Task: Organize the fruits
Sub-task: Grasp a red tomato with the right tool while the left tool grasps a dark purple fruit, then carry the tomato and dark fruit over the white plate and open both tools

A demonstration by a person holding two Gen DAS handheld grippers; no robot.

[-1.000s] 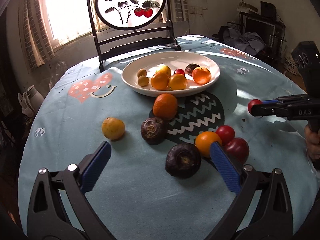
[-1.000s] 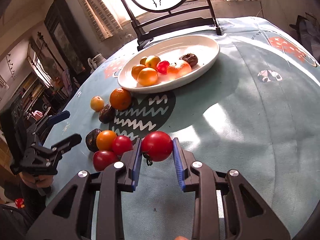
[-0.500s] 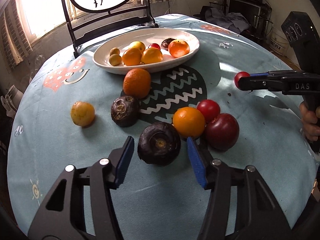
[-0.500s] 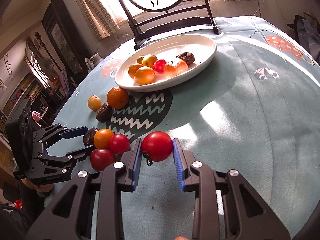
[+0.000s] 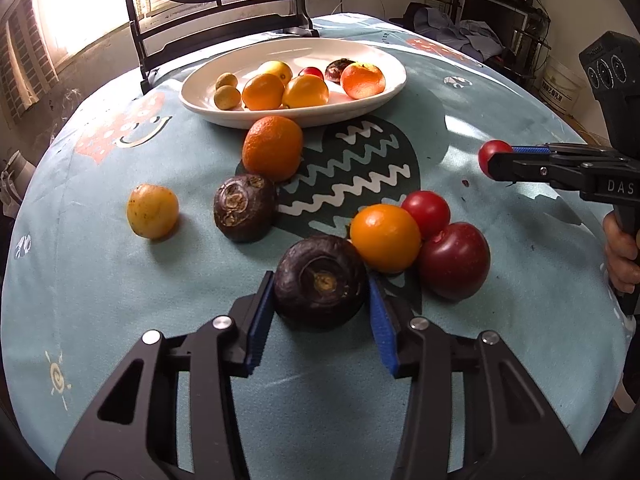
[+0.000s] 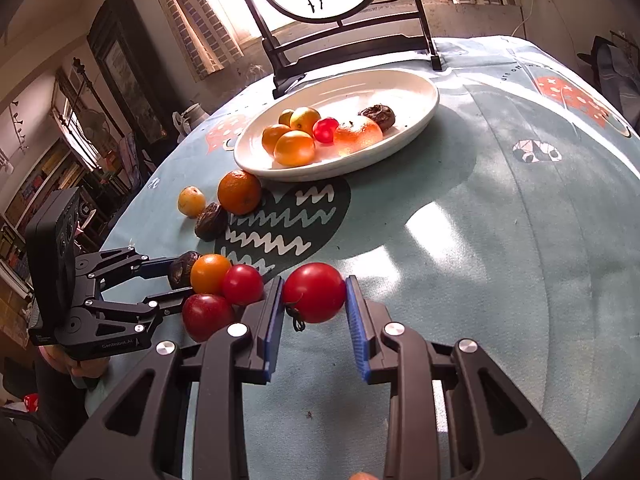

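Starting at the left of the left wrist view, a small yellow fruit point(image 5: 152, 211) sits alone on the blue tablecloth point(image 5: 100, 288), well apart from the rest. Next across, a dark wrinkled fruit point(image 5: 244, 207) leans against a big orange point(image 5: 272, 148), which lies just in front of the white plate point(image 5: 384, 88) holding the fruit already gathered. Down front, the left gripper point(image 5: 320, 304) has just been closing, and its blue pads now sit at either side of a second dark round fruit point(image 5: 320, 280) still resting on the cloth; both pads look to be touching it, though at this angle a firm squeeze is hard to confirm. Right beside it, touching, is a smaller orange fruit point(image 5: 385, 238), then a red tomato point(image 5: 426, 213) and a deep red plum point(image 5: 456, 260) bunched together. Far right, the right gripper point(image 5: 496, 159) hangs above the table, held by a hand point(image 5: 622, 256).

Over to the right wrist view: the left gripper point(image 6: 180, 276) reaches in from the left towards the cluster, and in the middle the right gripper point(image 6: 314, 300) is clamped on a red cherry tomato point(image 6: 315, 292), its stem dangling, held clear of the cloth and well short of the plate point(image 6: 400, 152).
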